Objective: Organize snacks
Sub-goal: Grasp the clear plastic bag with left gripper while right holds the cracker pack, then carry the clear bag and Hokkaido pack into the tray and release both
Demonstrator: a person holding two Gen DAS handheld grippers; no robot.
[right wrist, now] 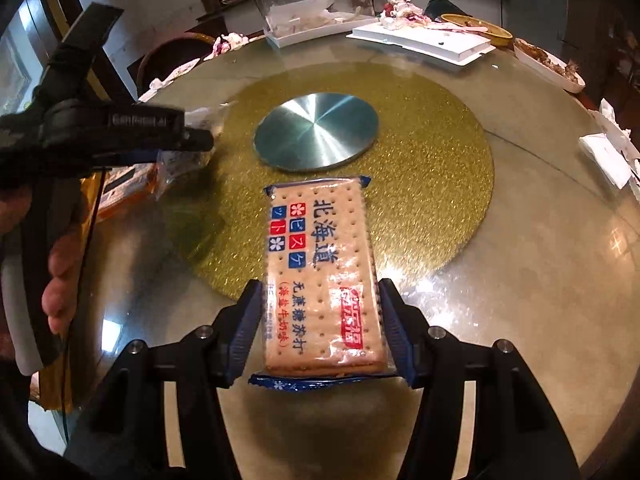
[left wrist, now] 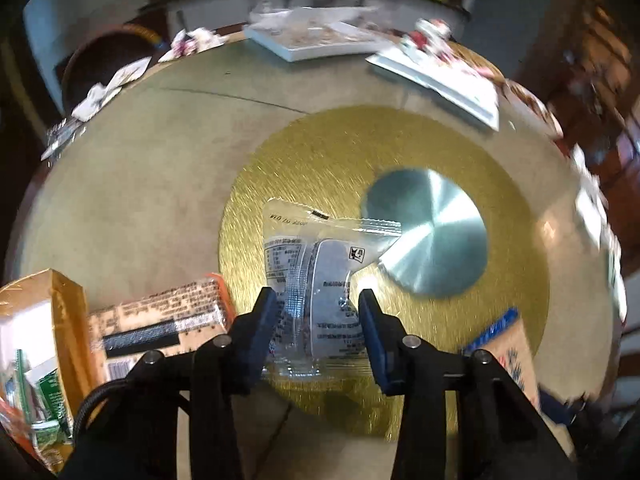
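Blue-edged "北海道" cracker pack [right wrist: 320,276] gripped in right jaws; left jaws clamp clear packet [left wrist: 316,280].

Each fisheye rides on a hand-held gripper, looking forward along its fingers and down at the round tabletop [left wrist: 132,200] from close above — the far rim curves across the top. Both views share the gold mat [left wrist: 320,152] [right wrist: 420,120], the silver disc [left wrist: 436,236] [right wrist: 316,132] and the white trays [left wrist: 440,76] [right wrist: 424,42] beyond.
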